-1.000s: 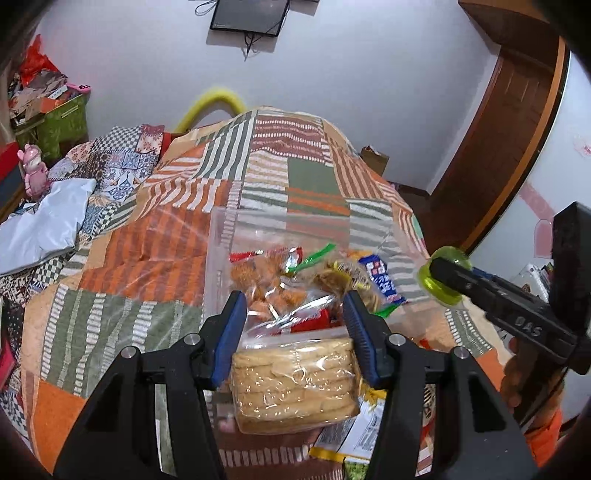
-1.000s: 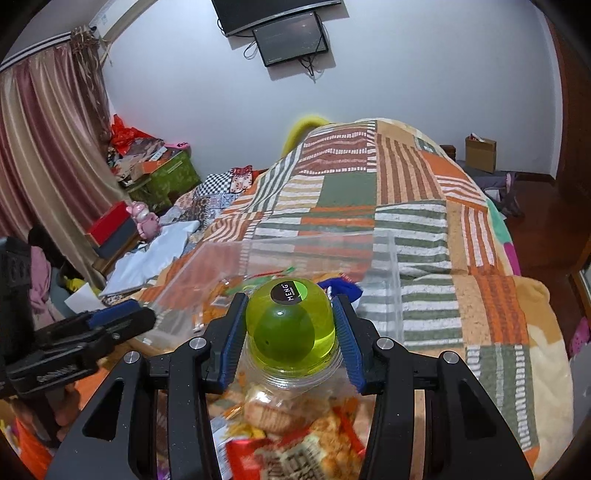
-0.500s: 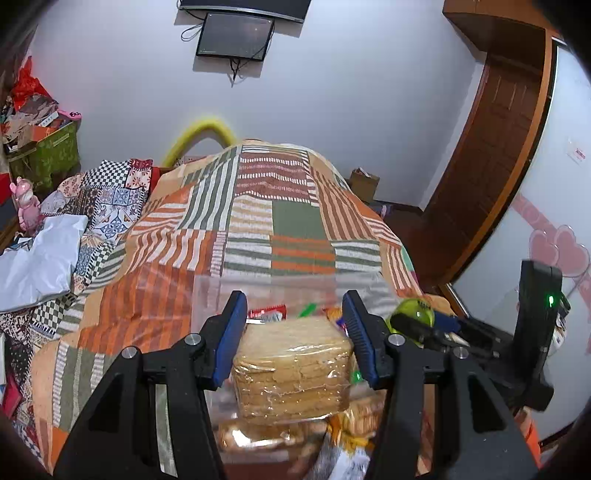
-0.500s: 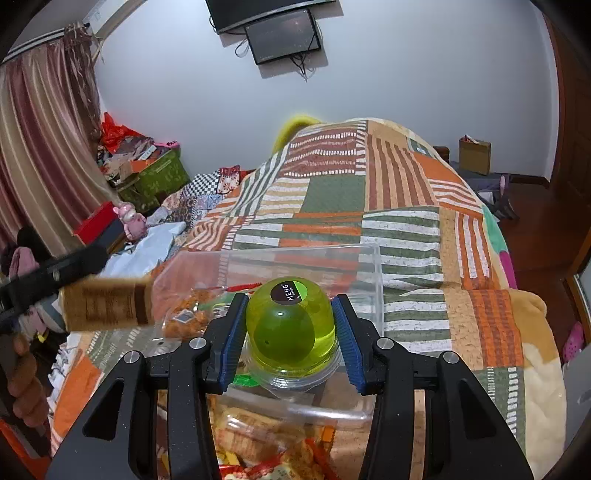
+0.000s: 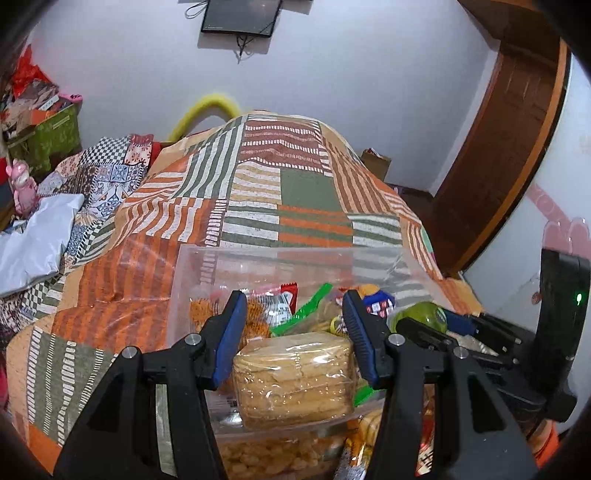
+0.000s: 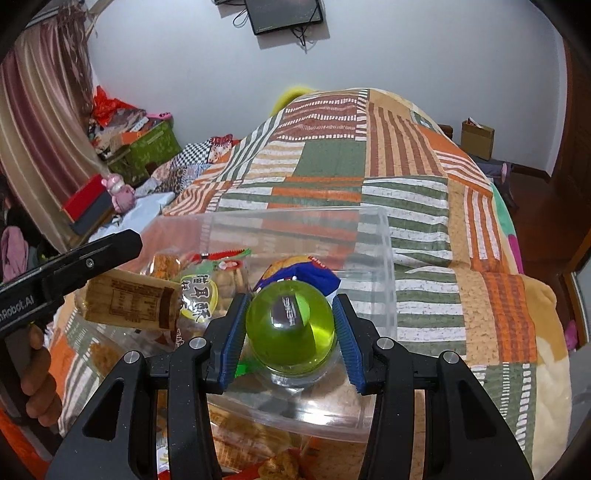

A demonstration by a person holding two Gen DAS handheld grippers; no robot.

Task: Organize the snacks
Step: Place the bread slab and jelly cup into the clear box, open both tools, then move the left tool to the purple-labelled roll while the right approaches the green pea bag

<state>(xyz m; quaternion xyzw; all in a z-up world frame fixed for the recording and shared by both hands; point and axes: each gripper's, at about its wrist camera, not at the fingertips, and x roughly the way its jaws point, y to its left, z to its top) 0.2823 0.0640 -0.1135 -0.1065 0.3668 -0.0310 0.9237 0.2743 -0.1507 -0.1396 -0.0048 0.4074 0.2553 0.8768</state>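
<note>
Snacks fill a clear plastic bin (image 5: 280, 258) that sits on a patchwork quilt (image 5: 295, 184) of orange, green and cream stripes. Left gripper (image 5: 293, 325) clamps a cellophane pack of stacked crackers (image 5: 291, 376) between its blue pads, holding it over the bin's near edge — inside lie a blue packet (image 5: 376, 301), a green wrapper and orange crisps. Right gripper (image 6: 290, 326) squeezes a glossy green dome-shaped jelly cup (image 6: 290, 325), also held above the bin's near wall, just in front of the blue packet. From the right view, a hand (image 6: 37, 376) grips the left tool's handle at the frame's left edge. Wall-mounted screen (image 6: 282, 14) hangs behind the bed.
</note>
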